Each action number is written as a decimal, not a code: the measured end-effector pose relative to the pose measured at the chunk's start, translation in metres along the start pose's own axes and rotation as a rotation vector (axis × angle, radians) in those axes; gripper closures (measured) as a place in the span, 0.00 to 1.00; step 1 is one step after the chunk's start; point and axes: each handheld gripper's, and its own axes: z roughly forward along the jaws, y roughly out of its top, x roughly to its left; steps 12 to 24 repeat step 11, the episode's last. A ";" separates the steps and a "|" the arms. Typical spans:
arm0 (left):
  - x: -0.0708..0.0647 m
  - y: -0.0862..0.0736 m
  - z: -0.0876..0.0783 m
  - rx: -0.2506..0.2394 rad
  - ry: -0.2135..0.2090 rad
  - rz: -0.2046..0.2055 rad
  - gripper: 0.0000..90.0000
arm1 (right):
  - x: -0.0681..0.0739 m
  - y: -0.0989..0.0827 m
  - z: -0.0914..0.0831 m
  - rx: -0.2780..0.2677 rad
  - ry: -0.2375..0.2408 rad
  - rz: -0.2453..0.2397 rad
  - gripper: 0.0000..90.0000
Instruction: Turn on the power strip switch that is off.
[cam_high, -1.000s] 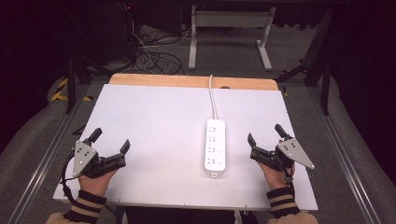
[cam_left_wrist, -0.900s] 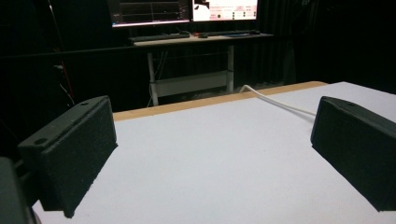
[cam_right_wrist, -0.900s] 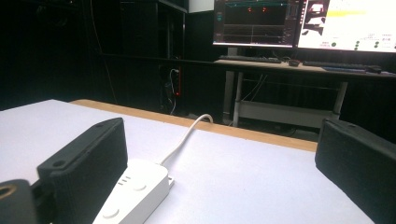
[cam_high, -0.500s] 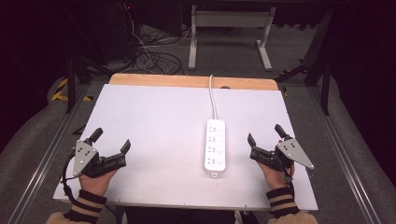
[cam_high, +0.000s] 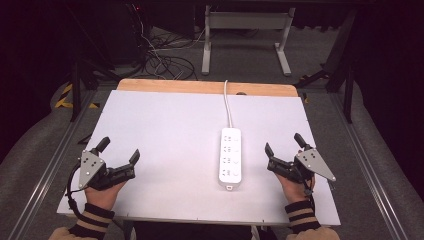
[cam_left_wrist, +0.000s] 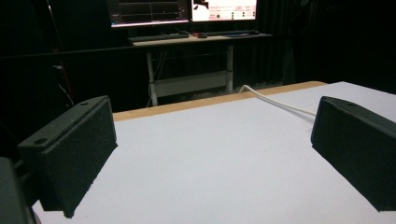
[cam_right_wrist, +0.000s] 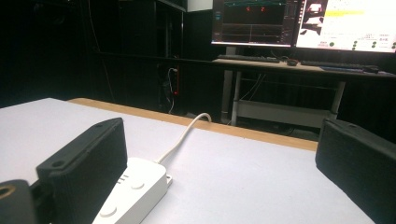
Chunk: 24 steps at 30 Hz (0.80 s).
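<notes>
A white power strip lies flat on the white table, right of centre, and its white cable runs off the far edge. My left gripper rests open near the front left corner with nothing between its jaws. To the right of the strip, a short gap away, my right gripper is held open and empty too. In the right gripper view the power strip lies just beside the left jaw of my right gripper. In the left gripper view my left gripper frames bare table, with the cable far off.
A wooden strip borders the table's far edge. Behind it stand a white-legged desk and tangled floor cables. Lit monitors sit on that desk. Metal rails run along both sides of the table.
</notes>
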 end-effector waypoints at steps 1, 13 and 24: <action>0.000 0.000 0.000 -0.001 -0.001 0.000 0.01 | 0.000 0.000 0.000 -0.002 0.002 0.000 0.03; 0.002 -0.001 0.002 0.005 0.005 -0.004 0.01 | -0.001 -0.002 0.004 0.008 0.010 0.008 0.03; 0.002 -0.001 0.002 0.005 0.005 -0.004 0.01 | -0.001 -0.002 0.004 0.008 0.010 0.008 0.03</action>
